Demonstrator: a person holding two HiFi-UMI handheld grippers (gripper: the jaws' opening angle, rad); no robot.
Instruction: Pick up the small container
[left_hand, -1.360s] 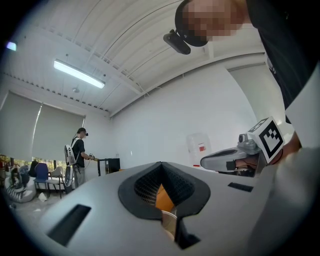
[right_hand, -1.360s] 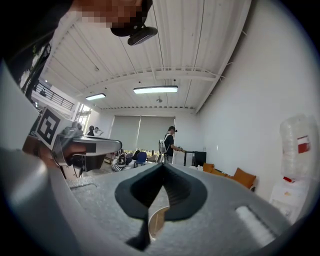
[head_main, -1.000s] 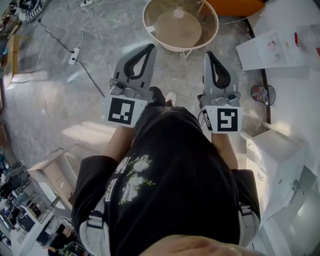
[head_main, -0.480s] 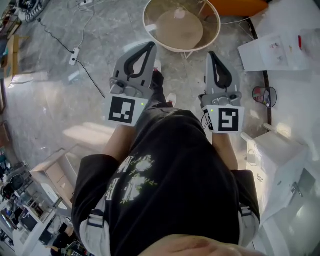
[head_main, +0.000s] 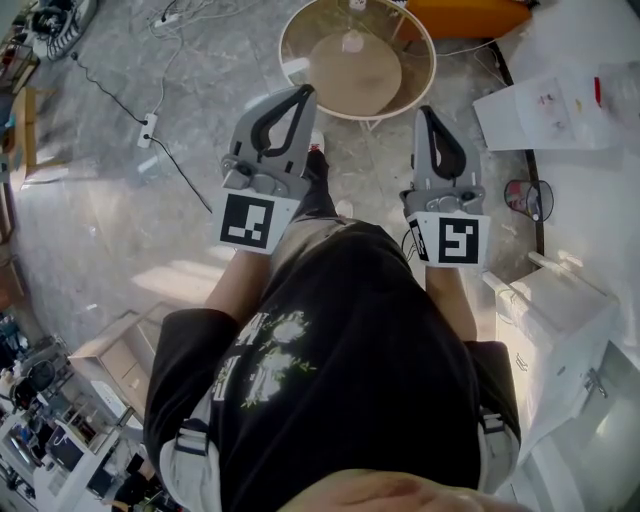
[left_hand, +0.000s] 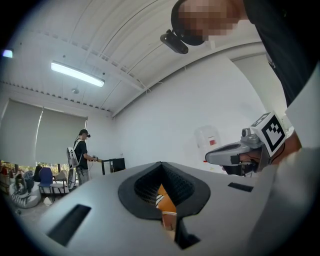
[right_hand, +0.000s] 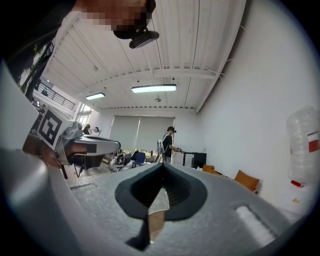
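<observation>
A small pale container (head_main: 352, 41) stands on the round glass-topped table (head_main: 300, 70) ahead of me, near its middle. My left gripper (head_main: 303, 93) is held at waist height, its tip just short of the table's near rim, jaws together with nothing between them. My right gripper (head_main: 425, 111) hangs level with it to the right, also shut and empty. The left gripper view shows its closed jaws (left_hand: 161, 164) pointing up into the room, with the right gripper (left_hand: 235, 152) beside them. The right gripper view shows closed jaws (right_hand: 162, 164) and the left gripper (right_hand: 92, 146).
White boxes and cabinets (head_main: 545, 100) line the right side, with a small fan (head_main: 527, 195) on the floor. A power strip (head_main: 148, 128) and its cable lie on the floor at left. Another person (right_hand: 167, 142) stands across the room.
The table has slid slightly down and nearer in the head view, and a foot has come forward between the grippers. Both grippers stay shut and level.
</observation>
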